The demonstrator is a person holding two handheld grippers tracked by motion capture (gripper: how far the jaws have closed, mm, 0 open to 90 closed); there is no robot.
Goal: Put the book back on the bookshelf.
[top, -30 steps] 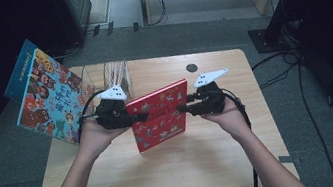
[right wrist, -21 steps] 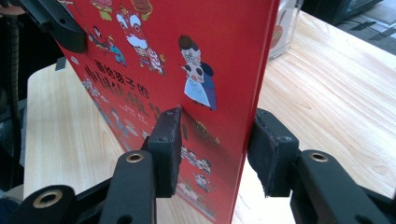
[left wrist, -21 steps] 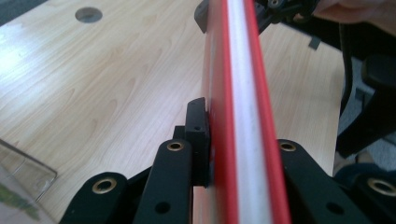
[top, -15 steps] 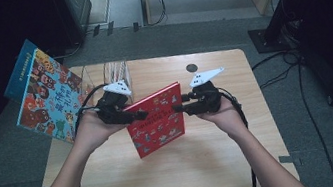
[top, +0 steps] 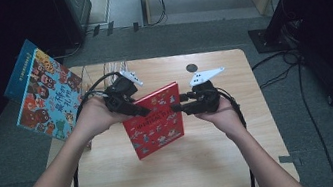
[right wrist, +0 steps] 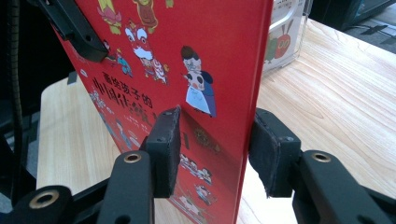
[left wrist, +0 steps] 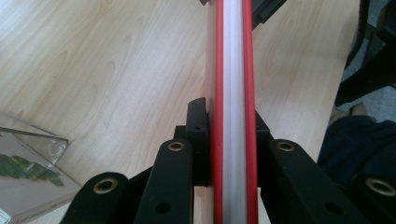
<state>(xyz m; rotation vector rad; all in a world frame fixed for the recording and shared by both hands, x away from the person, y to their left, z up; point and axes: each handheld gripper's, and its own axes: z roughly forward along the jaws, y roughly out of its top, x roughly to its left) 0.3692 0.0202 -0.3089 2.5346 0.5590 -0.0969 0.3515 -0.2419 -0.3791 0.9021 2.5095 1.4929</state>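
Left gripper: my jaws squeeze the red book by its edge.
Right gripper: my jaws sit spread around the book's other edge, one pad off it.
Change: I've tipped the book up more, my left side higher; I guess it's heading somewhere.
Below: bare wooden table.
Farther left: clear stand, blue book.
Around: grey floor, cables.

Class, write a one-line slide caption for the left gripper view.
The left hand-held gripper clamps the red book edge-on above the wooden table.

red cartoon-printed book, pale wood table
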